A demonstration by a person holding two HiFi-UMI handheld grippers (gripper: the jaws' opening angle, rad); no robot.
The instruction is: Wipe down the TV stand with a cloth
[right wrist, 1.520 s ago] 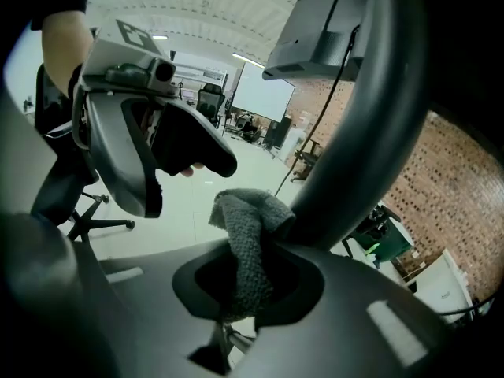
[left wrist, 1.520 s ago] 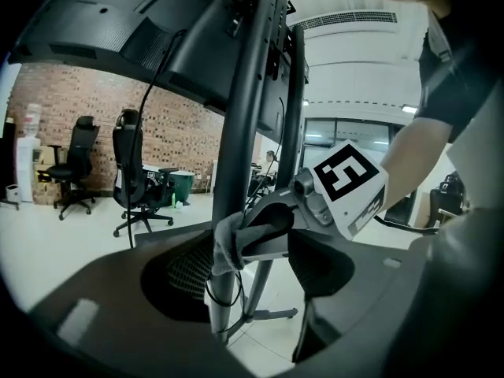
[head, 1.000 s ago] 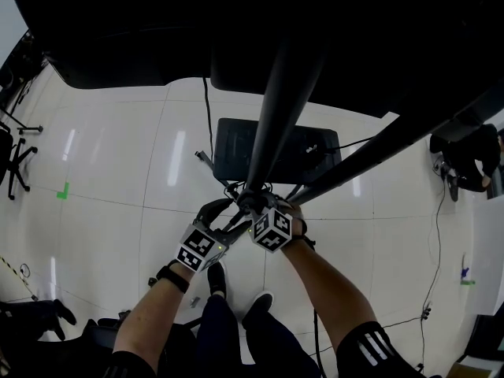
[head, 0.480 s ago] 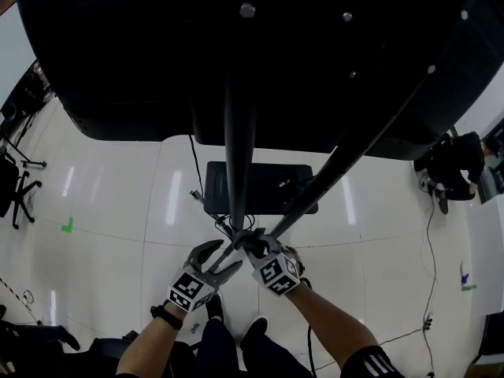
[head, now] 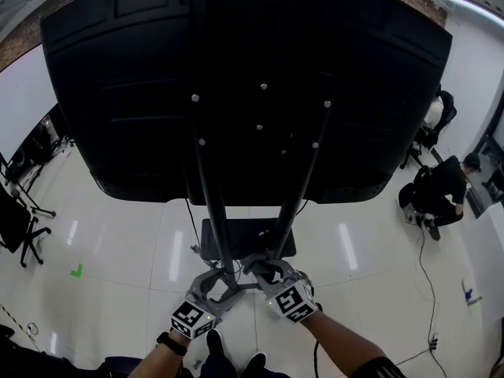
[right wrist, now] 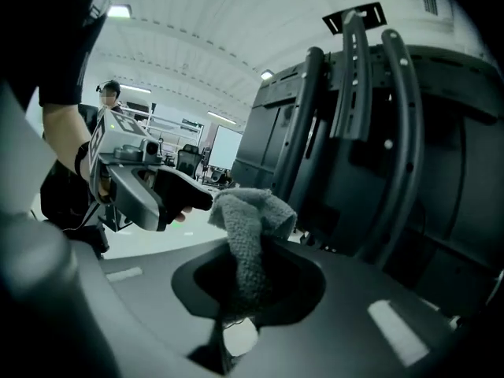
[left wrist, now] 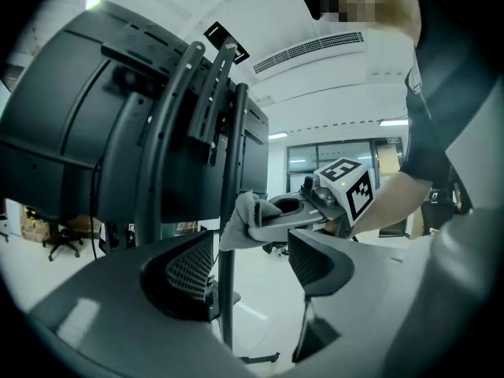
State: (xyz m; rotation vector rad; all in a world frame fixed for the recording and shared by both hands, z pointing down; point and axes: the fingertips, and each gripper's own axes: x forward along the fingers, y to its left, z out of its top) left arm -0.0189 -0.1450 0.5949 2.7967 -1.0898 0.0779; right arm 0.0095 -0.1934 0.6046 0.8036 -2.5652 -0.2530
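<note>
Head view now takes in more of the TV point(head: 244, 77) than before, right gripper point(head: 257, 265) clamped on a grey cloth point(right wrist: 248, 219) at the stand pole point(head: 211, 211), left gripper point(head: 221, 283) with jaws apart.

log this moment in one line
left claw: open by stand pole | right claw: shut on grey cloth | cloth against pole, below tv

Your left gripper point(head: 216, 283) and right gripper point(head: 262, 270) are grey moulded shells, with dark cross-hatched pads point(left wrist: 189, 272) inside the left's jaws. Each carries a marker cube of black-and-white squares, the left cube point(head: 191, 319) and the right cube point(head: 290, 300). You wear a black wristband point(head: 167, 342) on the left wrist, a dark short sleeve point(head: 376, 366) on the right arm, and dark shoes point(head: 213, 340).
</note>
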